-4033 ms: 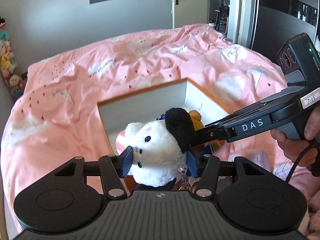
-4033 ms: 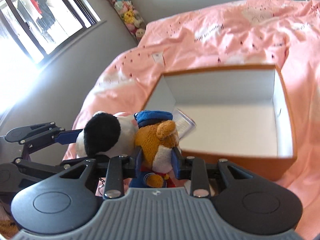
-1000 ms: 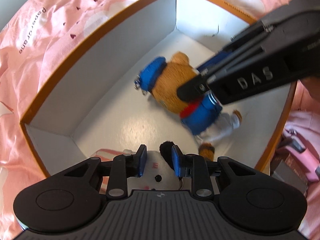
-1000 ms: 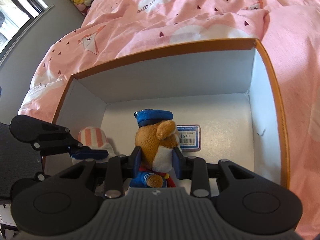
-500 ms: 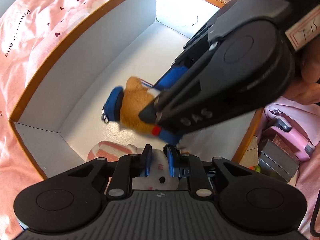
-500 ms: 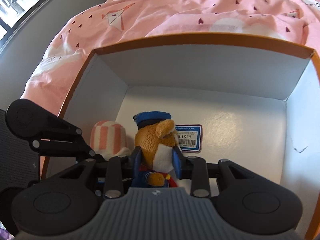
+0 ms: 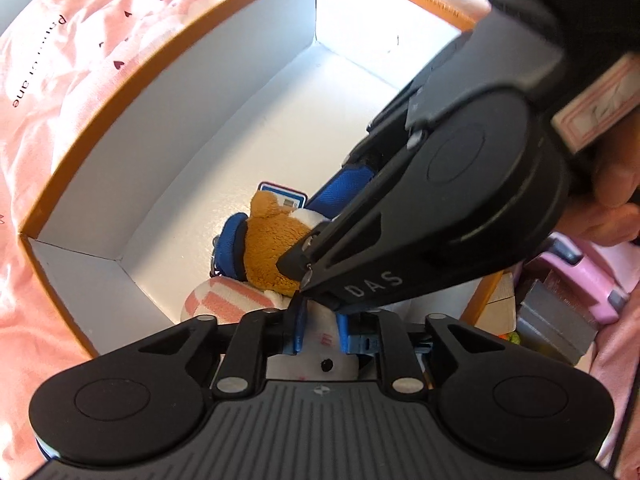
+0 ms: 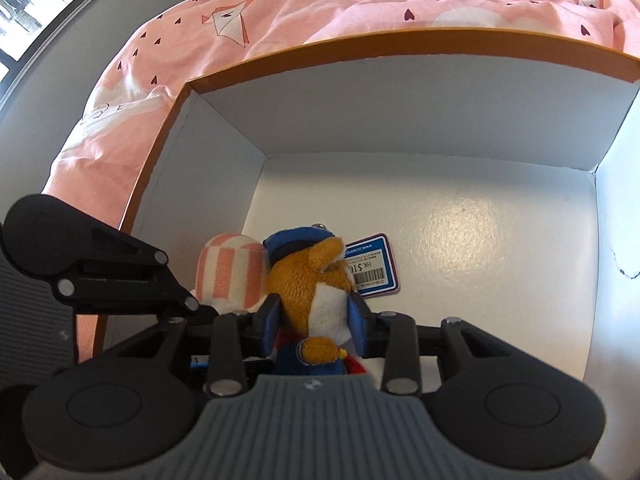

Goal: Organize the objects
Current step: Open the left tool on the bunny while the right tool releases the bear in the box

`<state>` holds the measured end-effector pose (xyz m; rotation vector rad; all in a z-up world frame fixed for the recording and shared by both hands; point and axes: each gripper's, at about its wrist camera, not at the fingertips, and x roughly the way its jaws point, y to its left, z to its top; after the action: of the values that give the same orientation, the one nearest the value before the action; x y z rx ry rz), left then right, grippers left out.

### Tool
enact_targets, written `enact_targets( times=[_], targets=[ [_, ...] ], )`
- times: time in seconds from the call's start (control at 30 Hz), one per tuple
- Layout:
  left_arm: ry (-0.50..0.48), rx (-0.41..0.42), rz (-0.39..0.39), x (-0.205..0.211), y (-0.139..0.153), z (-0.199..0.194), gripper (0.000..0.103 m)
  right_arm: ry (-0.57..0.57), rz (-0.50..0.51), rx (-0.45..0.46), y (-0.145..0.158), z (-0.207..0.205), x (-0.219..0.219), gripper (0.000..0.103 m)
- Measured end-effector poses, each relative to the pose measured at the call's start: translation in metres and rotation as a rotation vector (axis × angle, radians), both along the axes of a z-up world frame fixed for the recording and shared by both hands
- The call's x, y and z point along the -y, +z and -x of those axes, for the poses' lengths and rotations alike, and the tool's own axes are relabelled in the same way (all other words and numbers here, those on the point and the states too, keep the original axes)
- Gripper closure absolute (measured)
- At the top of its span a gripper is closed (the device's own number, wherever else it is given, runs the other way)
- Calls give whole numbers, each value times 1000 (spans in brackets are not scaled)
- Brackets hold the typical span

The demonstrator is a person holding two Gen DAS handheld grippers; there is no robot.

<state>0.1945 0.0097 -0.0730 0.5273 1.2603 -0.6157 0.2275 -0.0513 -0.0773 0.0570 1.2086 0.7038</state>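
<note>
Nearest to the left wrist camera, the left tool (image 7: pixel 320 336) stands with its blue pads (image 7: pixel 298 332) narrow on the white plush toy (image 7: pixel 312 356). The jaws have just been opening a little, but the soft white fabric is between them and the pads press on it. This toy has a small black eye and a round ear with pink and white stripes (image 7: pixel 224 300), which lies against the near corner of the box floor.

Just beyond it, the right tool (image 8: pixel 314 316) comes in from the right side of the left wrist view, black and smooth, with the letters DAS on its arm. Its jaws have just been opening, and in the right wrist view the blue pads (image 8: pixel 357 318) stand close at both sides of the brown bear (image 8: pixel 308 280); if they press on it, one cannot tell. The bear is fuzzy, with a white chest, a blue cap and blue clothes. It lies in the box beside the striped ear, touching it, its long axis along the right tool, with the cap pointing away toward the far wall.

Behind the bear's head, a flat blue price tag (image 8: pixel 374 266) with a barcode rests on the floor. The box (image 8: pixel 400 44) is rectangular cardboard, glossy white inside with an orange rim. Around it, on the bed, lies a soft, wrinkled pink bedcover (image 8: pixel 304 4) with small dark hearts.
</note>
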Motion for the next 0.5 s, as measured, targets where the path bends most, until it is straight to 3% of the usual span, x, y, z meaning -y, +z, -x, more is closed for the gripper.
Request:
enact_targets(
  times=[0.07,0.17,0.47,0.5],
  targets=[
    [3,5,23,2,8,1,66,2,6,12,2,1,-1,59],
    [-9,52,16,9,21,6,57,-23,6,7,1,0,0,54],
    [35,101,42,16,42,18,57,-80,-8,20,14,1,18,45],
    [40,102,44,-4,38,20,57,-77,-6,18,15,2,21,45]
  ],
)
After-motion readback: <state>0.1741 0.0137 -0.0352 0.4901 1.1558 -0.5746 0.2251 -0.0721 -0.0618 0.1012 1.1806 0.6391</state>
